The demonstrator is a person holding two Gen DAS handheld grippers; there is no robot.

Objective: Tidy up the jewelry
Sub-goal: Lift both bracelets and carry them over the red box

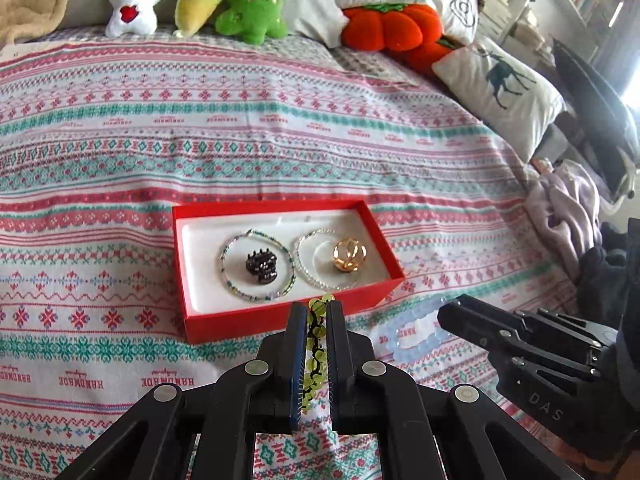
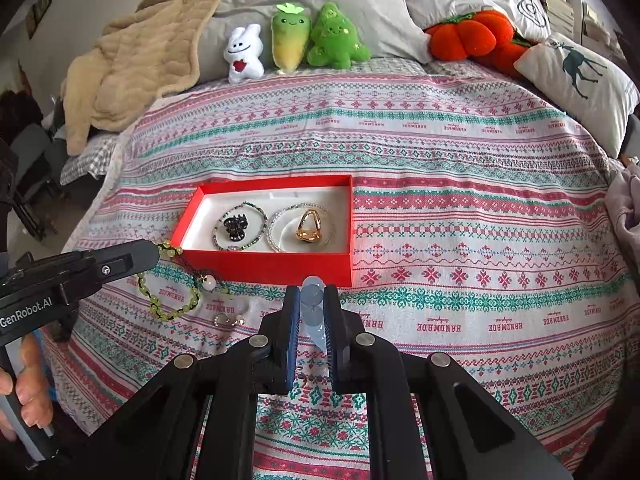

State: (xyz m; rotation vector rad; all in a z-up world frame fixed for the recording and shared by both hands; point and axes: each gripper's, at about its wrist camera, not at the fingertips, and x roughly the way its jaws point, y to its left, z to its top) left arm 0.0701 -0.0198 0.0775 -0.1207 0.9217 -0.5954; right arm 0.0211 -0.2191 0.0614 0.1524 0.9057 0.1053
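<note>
Left gripper (image 1: 316, 312): our jaws are pinched narrow on the green bead bracelet (image 1: 314, 344), gripping one short stretch of it; from the right wrist view the rest of the loop (image 2: 168, 296) drapes down onto the patterned bedspread (image 2: 480, 208). We judge the pinch is on one side so the loop can hang free as it is carried.

Left pose: low over the bedspread, fingers aimed at the near wall of the red box (image 1: 280, 320), tips just short of it.

Red box contents: a dark hair claw (image 1: 262, 266) lies inside a multicoloured bead bracelet (image 1: 258, 266), and a gold ring (image 1: 349, 256) inside a clear bead bracelet (image 1: 320, 260). We take this nesting as a way to save room.

Loose earrings (image 2: 229, 320): small pieces on the bedspread near the green loop, too small to tell exactly.

Right gripper (image 2: 312, 300): our jaws are closed narrow on the pale blue bead bracelet (image 2: 313, 308); its loop (image 1: 416, 328) rests on the bedspread just beside the box.

Right pose: low and level, pointing at the box's near right corner.
</note>
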